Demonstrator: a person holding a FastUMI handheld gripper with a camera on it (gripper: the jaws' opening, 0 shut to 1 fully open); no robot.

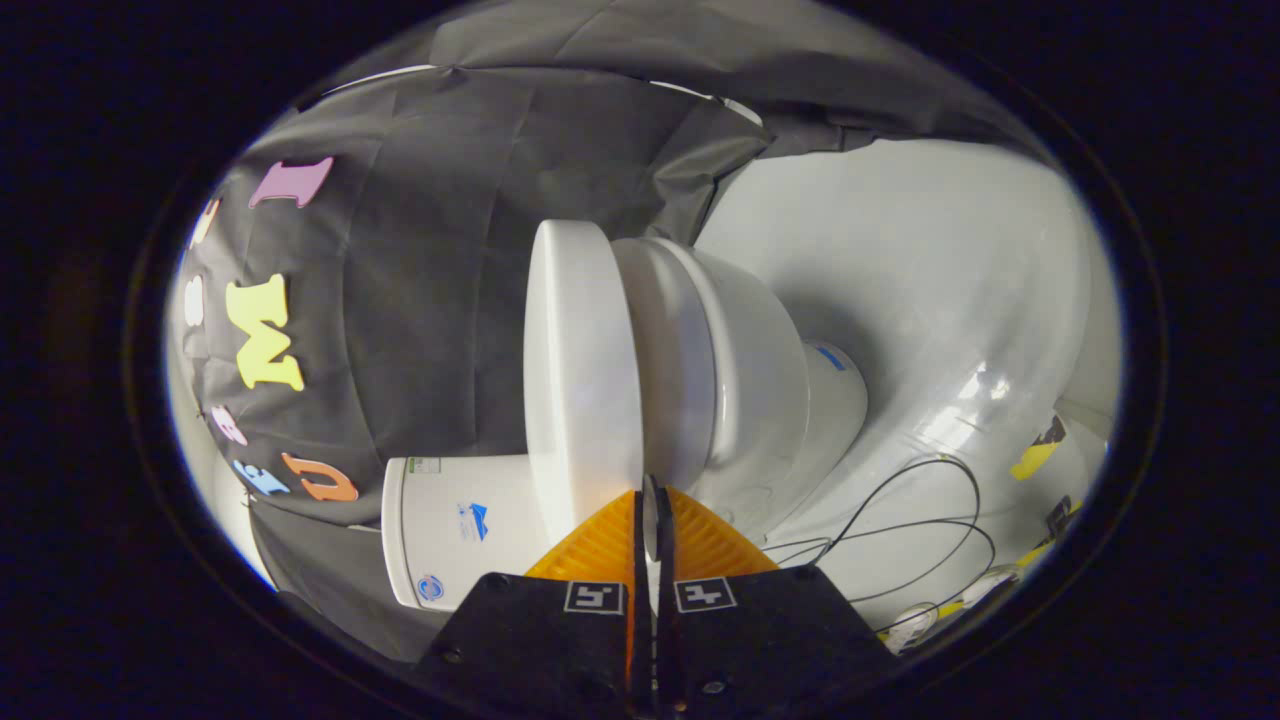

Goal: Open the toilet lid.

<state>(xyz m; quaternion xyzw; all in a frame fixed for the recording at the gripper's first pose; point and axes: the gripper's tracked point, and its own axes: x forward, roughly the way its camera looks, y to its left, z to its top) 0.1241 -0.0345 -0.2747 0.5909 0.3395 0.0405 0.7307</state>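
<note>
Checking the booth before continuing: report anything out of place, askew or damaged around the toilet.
The white plastic toilet lid is parted from the white seat ring, as the task expects. The gripper jaws are nearly closed at the lid's edge. Thin black cables lie loose on the white floor. No damage visible.

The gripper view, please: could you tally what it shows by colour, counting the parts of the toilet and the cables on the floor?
White: 4 - toilet lid, seat, bowl, tank
Black: 2 - cables, at least two loops on the floor
Total: 6
The gripper is nearly shut at the lid's edge; whether both fingers press on it is unclear.
</note>
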